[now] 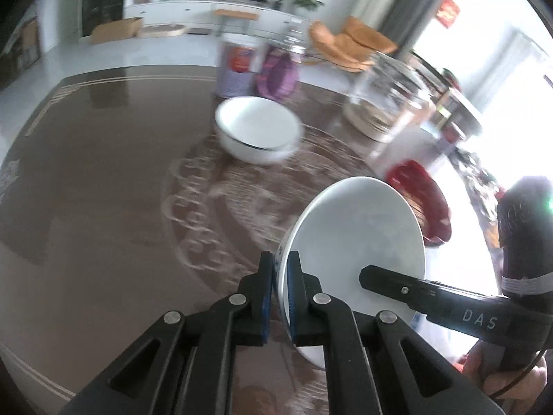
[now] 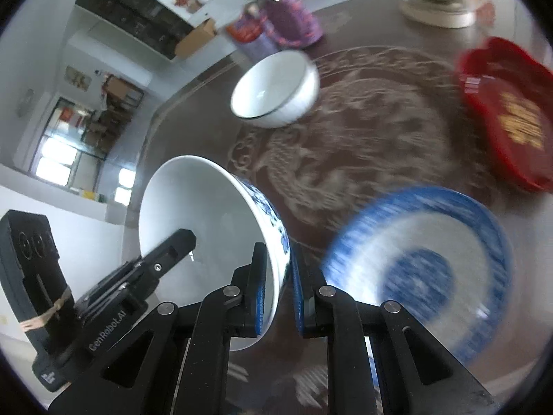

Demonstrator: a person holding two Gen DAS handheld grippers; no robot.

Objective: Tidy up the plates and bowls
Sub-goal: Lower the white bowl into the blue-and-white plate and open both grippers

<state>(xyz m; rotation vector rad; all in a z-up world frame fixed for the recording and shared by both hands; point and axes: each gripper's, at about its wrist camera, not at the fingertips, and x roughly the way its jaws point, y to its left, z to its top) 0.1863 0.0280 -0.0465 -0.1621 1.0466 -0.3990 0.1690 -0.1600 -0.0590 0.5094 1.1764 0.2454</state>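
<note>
Claws are both clamping one blue-and-white porcelain bowl (image 2: 207, 228) by opposite rims, left claw (image 1: 280, 297) and right claw (image 2: 279, 297) holding it tilted above the brown counter (image 1: 103, 173), near a blue-patterned plate (image 2: 421, 269).

Glossy ceramic bowl (image 2: 207, 214); polished table (image 1: 103, 173); glass jar (image 1: 387, 100).

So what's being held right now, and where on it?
Both grippers hold one blue-and-white bowl by its rim, on opposite sides: left gripper, right gripper, each with one finger inside the wall and one outside.
</note>
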